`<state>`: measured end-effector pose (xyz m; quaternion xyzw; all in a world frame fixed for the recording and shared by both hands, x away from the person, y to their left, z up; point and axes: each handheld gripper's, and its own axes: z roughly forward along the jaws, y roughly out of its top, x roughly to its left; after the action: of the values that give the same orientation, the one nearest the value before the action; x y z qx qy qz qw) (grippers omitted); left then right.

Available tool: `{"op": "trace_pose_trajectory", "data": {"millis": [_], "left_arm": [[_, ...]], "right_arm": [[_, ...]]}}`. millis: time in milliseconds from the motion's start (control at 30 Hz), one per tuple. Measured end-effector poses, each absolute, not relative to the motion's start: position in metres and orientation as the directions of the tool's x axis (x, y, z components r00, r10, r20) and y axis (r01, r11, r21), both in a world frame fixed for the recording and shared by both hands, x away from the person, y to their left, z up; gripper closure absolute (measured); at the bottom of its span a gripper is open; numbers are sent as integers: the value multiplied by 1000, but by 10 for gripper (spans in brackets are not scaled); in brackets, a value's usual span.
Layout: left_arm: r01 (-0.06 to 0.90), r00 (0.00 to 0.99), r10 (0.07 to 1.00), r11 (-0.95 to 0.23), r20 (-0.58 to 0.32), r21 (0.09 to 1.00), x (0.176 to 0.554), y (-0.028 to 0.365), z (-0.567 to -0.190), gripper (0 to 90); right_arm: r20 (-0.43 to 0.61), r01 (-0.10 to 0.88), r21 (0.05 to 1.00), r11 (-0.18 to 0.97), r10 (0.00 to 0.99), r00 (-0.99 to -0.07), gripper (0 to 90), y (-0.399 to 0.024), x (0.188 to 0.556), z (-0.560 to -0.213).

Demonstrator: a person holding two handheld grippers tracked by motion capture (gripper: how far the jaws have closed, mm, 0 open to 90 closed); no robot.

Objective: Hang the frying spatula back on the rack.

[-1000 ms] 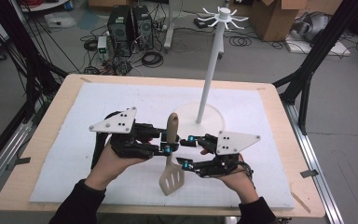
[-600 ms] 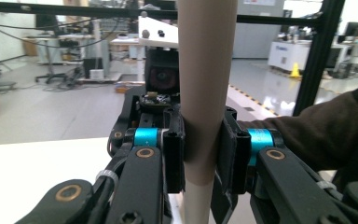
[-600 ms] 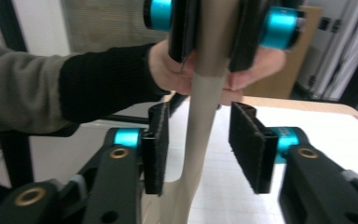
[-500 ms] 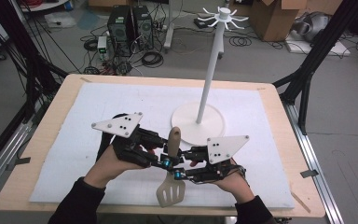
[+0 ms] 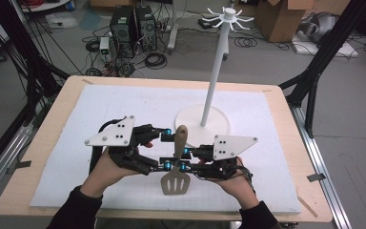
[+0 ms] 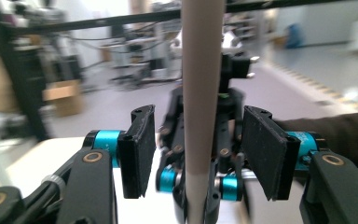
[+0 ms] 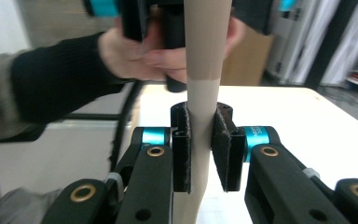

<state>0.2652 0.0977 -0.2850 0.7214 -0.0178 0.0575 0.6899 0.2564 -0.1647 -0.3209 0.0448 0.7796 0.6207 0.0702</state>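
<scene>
Overall light: even, diffuse, bright from overhead; only soft shadows cast on the white mat (image 5: pixel 124 109).
Left gripper view: background heavily blurred, windows blown out at the top.
Right gripper view: near jaws sharp, sleeve (image 7: pixel 51 79) softened.

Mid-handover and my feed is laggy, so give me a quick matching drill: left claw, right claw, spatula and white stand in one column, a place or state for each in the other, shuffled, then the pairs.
Things:
1. left claw
2. right claw
3. spatula
4. white stand

States or places:
A. upright on its round base, behind both hands
B. pads pressed on the handle
C. slotted head toward the near table edge, handle between both claws
D. jaws just opened, pads clear of the handle that runs between them

Pairs: 1-D, 2-B, 3-C, 4-A
</scene>
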Motion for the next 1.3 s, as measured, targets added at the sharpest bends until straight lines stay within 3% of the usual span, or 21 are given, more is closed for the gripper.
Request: {"op": "trace_pose_trajectory", "data": {"millis": [233,467,633,767,1300], "left_arm": [[-126,971,194,-93,142,988,263,92,-285,456],[-112,955,265,-94,133,989,263,105,-287,388],[-80,963,252,-69,95,994,262,125,-295,276],[-53,971,228,-70,68,996,257,139,-307,248],[10,981,195,-86,7,996,241,177,-351,223]], "right_arm": [[-41,14,976,217,248,-968,792,-166,259,-321],[-39,26,976,217,291,-956,792,-173,264,-319],[-32,35,976,214,301,-953,792,-184,275,-311],[-11,53,977,205,303,-953,791,-192,286,-303],[-12,68,975,211,355,-935,791,-207,322,-277]]}}
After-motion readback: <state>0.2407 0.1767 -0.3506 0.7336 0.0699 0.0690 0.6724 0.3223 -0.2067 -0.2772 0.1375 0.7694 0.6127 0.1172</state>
